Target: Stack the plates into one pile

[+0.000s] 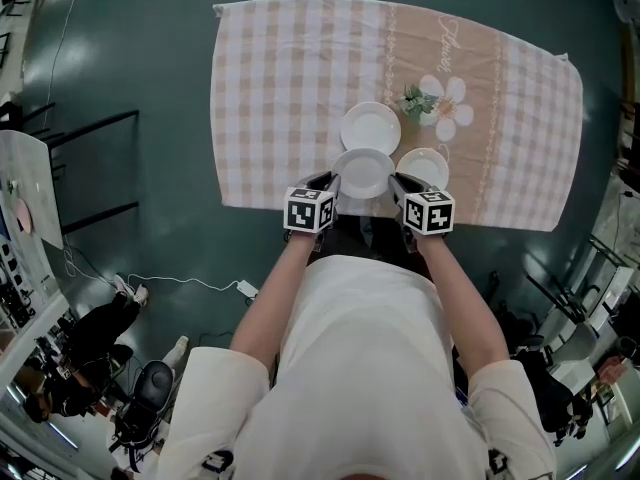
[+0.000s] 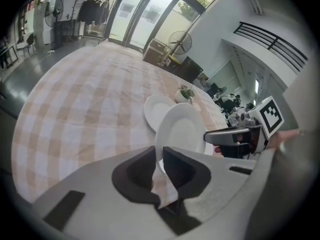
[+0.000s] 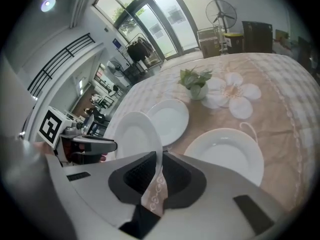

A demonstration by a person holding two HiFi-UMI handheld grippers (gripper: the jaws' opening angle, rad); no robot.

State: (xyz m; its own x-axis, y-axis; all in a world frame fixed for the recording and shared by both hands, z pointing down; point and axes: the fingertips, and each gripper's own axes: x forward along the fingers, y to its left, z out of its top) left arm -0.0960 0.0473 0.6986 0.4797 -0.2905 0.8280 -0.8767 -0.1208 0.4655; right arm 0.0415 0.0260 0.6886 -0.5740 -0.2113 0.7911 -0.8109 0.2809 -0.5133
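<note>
Plate (image 1: 363, 173), clamped at opposite rims by left tongs (image 1: 330, 181) and right tongs (image 1: 397, 182), lies just below upper plate (image 1: 370, 126) at frame centre.

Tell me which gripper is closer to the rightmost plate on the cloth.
Right. The right gripper grips the held plate at its right rim, just beside the rightmost plate. The left gripper grips the opposite rim, with the held plate between.
</note>
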